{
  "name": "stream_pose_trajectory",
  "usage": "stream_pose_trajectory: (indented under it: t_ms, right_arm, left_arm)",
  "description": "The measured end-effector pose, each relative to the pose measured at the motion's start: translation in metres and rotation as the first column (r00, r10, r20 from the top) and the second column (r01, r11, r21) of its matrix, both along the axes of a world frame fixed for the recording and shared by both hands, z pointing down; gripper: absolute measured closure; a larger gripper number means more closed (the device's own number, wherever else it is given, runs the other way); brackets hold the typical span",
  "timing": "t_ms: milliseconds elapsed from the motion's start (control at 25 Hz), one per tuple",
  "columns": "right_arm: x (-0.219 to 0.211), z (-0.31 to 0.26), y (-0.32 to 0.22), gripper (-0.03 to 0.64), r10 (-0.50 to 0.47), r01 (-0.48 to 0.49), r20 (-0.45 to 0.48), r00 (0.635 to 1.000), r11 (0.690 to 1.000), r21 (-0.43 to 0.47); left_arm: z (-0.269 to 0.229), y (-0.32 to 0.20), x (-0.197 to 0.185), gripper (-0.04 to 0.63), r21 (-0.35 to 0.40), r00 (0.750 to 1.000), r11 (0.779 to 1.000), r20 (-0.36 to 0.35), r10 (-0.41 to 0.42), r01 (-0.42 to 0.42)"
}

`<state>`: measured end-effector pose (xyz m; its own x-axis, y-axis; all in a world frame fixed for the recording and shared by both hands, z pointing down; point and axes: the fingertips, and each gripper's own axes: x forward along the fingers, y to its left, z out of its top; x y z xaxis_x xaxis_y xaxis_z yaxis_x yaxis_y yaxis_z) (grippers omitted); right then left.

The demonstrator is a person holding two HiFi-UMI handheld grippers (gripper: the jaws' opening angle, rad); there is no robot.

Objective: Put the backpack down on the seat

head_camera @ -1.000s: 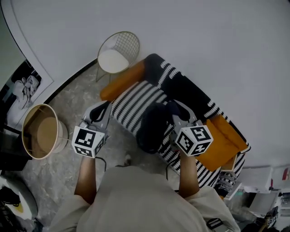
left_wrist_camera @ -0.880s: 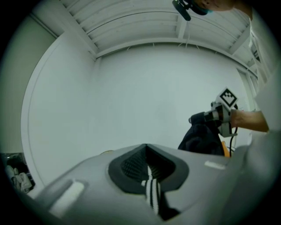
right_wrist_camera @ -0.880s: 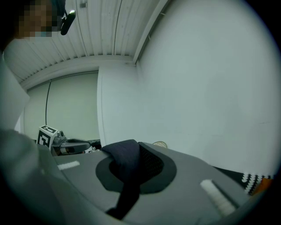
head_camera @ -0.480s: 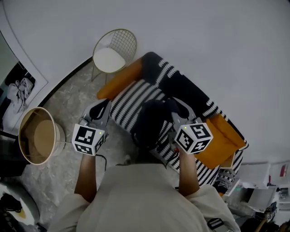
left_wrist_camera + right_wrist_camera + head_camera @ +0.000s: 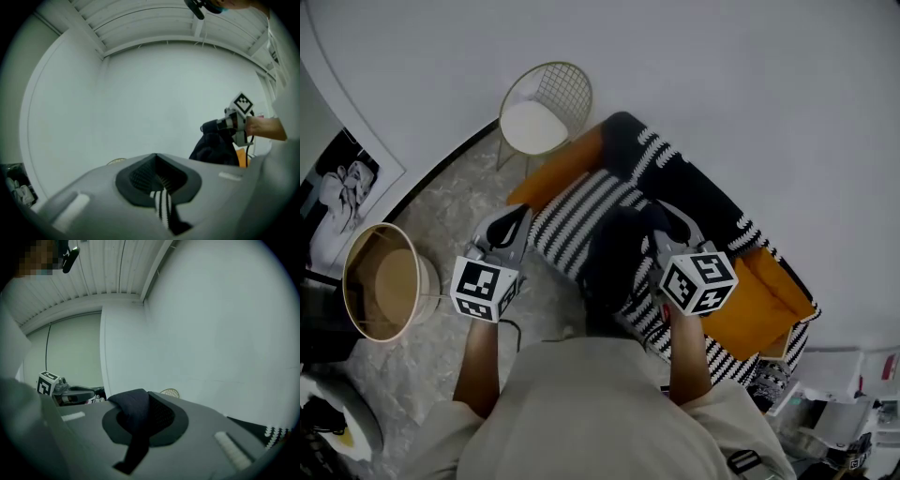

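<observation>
Right gripper (image 5: 149,404): we've got it closed tight on the dark strap (image 5: 133,420) of the backpack (image 5: 614,262). The strap folds over the pads and drops down through the slot between the jaws.
Left gripper (image 5: 156,160): jaws together with nothing in them. Through the slot below them we catch a sliver of black-and-white stripes. From the head view it sits out to the left, over the floor (image 5: 441,211), just beside the seat's near edge.
Backpack: a dark bundle hanging from the right gripper, right over the striped seat (image 5: 577,208). The left gripper view shows it drooping below the right gripper, its bottom hidden, so we cannot tell if it touches the seat.
Seat: a black-and-white striped couch set at a slant against the pale wall (image 5: 750,84). An orange bolster (image 5: 553,173) lies along its far-left end and an orange cushion (image 5: 759,305) sits at its right end. The back is dark with white knitted edging.
Around us: a wire chair (image 5: 546,112) with a white pad stands by the wall, just beyond the bolster. A round tan bin (image 5: 384,281) stands on the floor well left of the left gripper. A framed picture (image 5: 342,192) leans at the far left.
</observation>
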<state>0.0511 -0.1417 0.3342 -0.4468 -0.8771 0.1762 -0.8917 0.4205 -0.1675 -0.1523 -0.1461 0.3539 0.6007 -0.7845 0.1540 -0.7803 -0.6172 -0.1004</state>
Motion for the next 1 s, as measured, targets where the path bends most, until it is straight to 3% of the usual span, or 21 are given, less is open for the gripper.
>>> stream_pose_trajectory:
  t_ms: [440,640,1000]
  right_arm:
    - [0.010,0.022,-0.072,0.612,-0.020,0.020,0.003,1.000,0.999,-0.029]
    - [0.016,0.036,-0.112,0.612,-0.036,0.036,0.004,0.999,0.998,-0.055]
    - [0.029,0.085,-0.193,0.612,-0.056,0.064,0.053,0.997,0.986,-0.157]
  left_arm:
    - [0.020,-0.054,0.011,0.592,-0.040,0.999,0.999,0.034,-0.012,0.014]
    - [0.026,-0.085,0.019,0.592,-0.043,0.999,0.999,0.016,-0.030,0.030]
    - [0.066,-0.153,0.025,0.592,-0.147,0.997,0.987,0.047,-0.065,0.072]
